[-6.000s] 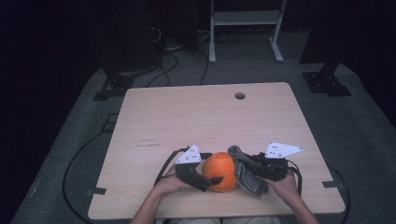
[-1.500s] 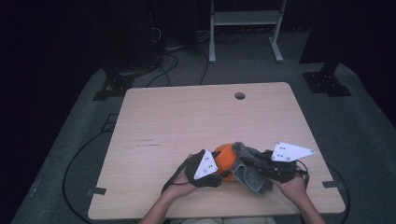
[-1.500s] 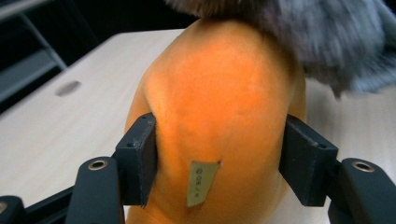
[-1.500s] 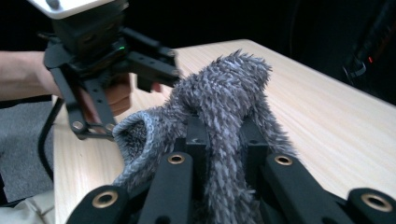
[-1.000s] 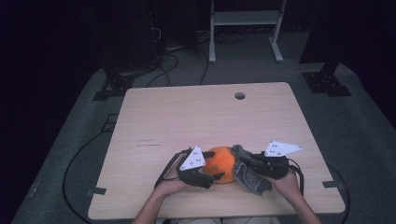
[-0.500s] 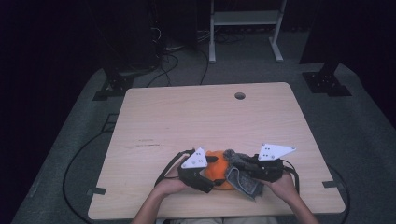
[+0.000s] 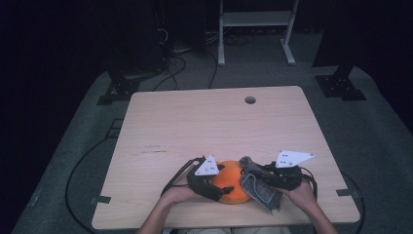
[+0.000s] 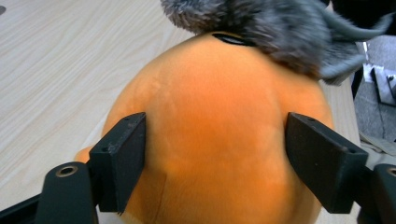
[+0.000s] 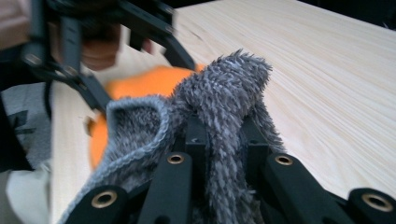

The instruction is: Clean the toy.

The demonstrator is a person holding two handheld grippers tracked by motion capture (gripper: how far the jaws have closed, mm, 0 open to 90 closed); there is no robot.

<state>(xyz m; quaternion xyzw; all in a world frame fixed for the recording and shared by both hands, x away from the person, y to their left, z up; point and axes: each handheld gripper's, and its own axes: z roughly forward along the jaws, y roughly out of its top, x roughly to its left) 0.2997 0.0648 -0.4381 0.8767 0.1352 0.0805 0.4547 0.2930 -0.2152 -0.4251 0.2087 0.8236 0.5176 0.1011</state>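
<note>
Orange plush [image 8: 219, 135] — between left gripper [image 8: 217, 163].

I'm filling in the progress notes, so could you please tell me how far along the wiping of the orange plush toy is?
Done: the right tongs are shut on the grey fluffy cloth and have it laid against the orange plush toy. In hand: the left tongs straddle the toy near the table's front edge, their jaws having just closed a little; the cloth covers its right side. Left: probably the uncovered orange surface.

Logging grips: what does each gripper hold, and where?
Left gripper clasps the orange plush by its sides; right gripper pinches a fold of the grey cloth.
</note>
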